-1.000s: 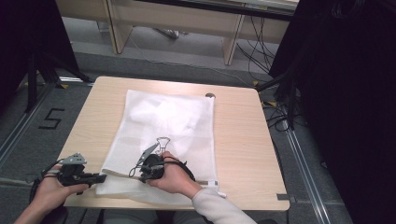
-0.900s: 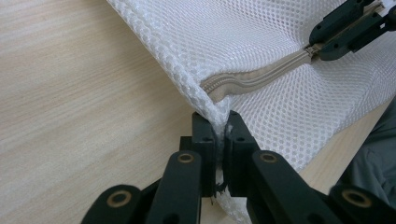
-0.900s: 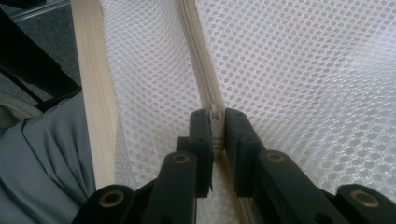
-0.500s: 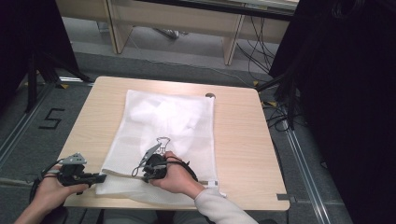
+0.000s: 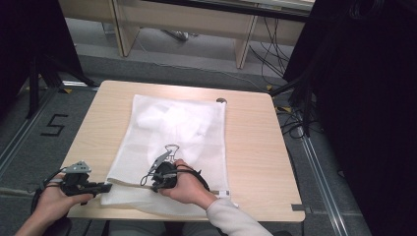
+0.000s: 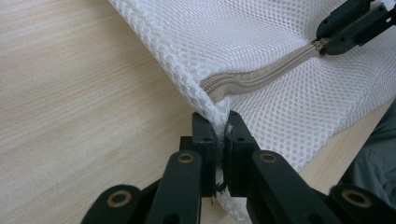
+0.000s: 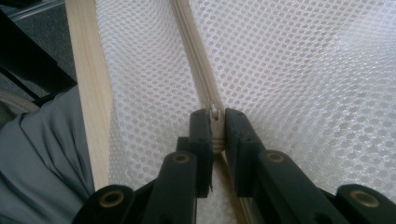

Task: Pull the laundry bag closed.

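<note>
Mesh bag (image 5: 172, 142), white and full of tiny holes, lies flat on the wooden table (image 5: 255, 142). It reaches from near the far edge down to the near edge, a bit left of the middle. Something pale sits inside it, too blurry to name.

A beige zip (image 6: 261, 74) runs along the bag's near end, close to the table's near edge.

The left gripper (image 5: 98, 187) is at the near left corner of the table, held in the person's left hand (image 5: 54, 201). Its two black jaws are pressed together on the bag's corner, and the white mesh is squeezed between them. The zip's end curls just above that pinch.

The right gripper (image 5: 160, 177) rests on the bag near the middle of the near edge, held in the right hand (image 5: 189, 189). Its jaws are closed on the zip, with the small zip pull (image 7: 214, 112) caught between the tips. In the left gripper view this same gripper shows far off at the top right, biting the zip line.

A grey sleeve (image 5: 231, 219) comes up from the near edge. Grey cloth (image 7: 46, 149) shows beside the table edge in the right gripper view.
</note>
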The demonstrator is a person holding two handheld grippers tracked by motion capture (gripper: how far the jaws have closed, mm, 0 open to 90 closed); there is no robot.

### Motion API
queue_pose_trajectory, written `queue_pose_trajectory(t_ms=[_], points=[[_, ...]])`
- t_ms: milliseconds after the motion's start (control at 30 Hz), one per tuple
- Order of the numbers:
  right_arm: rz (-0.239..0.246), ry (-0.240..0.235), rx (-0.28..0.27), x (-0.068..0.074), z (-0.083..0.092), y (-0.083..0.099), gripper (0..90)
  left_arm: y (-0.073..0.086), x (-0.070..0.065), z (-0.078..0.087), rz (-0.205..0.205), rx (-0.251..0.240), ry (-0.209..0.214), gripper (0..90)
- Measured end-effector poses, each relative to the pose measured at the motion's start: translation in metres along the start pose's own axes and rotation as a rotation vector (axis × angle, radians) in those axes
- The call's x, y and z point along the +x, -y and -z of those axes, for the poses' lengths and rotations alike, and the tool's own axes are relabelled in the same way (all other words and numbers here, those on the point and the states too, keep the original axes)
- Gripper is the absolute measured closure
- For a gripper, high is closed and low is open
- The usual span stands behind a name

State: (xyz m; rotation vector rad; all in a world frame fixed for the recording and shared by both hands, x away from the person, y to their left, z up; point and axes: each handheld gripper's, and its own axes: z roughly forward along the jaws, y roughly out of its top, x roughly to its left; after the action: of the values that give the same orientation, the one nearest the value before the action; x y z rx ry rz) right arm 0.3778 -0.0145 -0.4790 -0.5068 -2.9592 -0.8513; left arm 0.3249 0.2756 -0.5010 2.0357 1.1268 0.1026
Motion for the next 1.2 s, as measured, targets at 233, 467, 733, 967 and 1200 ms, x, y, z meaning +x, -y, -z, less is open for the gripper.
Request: queue_pose_trajectory(t_ms=[233, 467, 733, 967, 1200], points=[[-0.008, -0.001, 0.000, -0.0017, 0.0021, 0.0023, 82.5, 0.0004, -0.0010, -0.0012, 0.016, -0.017, 0.001, 84.6], [-0.023, 0.009, 0.006, -0.0012, 0.0031, 0.0036, 82.5, 0.0004, -0.0004, -0.0011, 0.015, -0.012, 0.006, 84.6], [-0.012, 0.011, 0.003, -0.0015, 0.0056, 0.0045, 82.5, 0.0013, -0.0010, -0.0026, 0.023, -0.038, 0.002, 84.6], [-0.011, 0.015, 0.006, -0.0026, 0.0075, 0.0072, 82.5, 0.0012, -0.0007, -0.0026, 0.022, -0.034, 0.001, 84.6], [-0.009, 0.017, 0.001, -0.0021, 0.0094, 0.0078, 82.5, 0.0012, -0.0009, -0.0027, 0.024, -0.037, 0.000, 84.6]])
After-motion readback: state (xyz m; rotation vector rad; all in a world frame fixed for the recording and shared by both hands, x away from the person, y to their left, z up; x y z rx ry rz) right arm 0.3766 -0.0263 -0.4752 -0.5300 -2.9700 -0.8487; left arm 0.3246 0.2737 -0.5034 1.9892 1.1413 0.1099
